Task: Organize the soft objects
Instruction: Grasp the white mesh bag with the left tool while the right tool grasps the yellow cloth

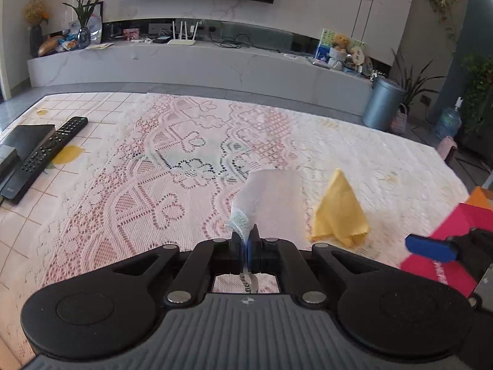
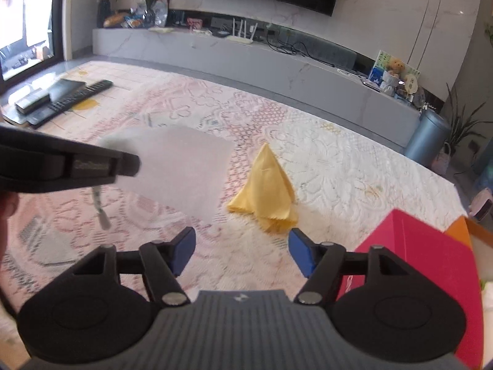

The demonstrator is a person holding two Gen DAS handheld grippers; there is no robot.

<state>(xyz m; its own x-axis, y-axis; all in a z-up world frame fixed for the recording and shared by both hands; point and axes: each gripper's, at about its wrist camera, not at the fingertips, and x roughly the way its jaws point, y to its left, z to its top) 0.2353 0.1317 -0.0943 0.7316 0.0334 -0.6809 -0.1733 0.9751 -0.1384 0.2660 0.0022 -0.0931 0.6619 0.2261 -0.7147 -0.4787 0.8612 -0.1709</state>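
Right wrist view: yellow cloth (image 2: 265, 188) is seen just ahead of spread, empty right gripper (image 2: 242, 252); white cloth (image 1: 274, 197) is pinched by left gripper (image 1: 246, 237).

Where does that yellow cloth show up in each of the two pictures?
Left wrist view: yellow cloth lies right of centre, beside the white cloth.
Right wrist view: it lies at centre, just beyond the open fingers.
Shared landmark: the red box at lower right.

White cloth (image 1: 274, 197); yellow cloth (image 1: 339, 212); pink-white lace-patterned table cover (image 1: 154, 185); magenta box (image 2: 425, 246); black remote (image 1: 46, 157).
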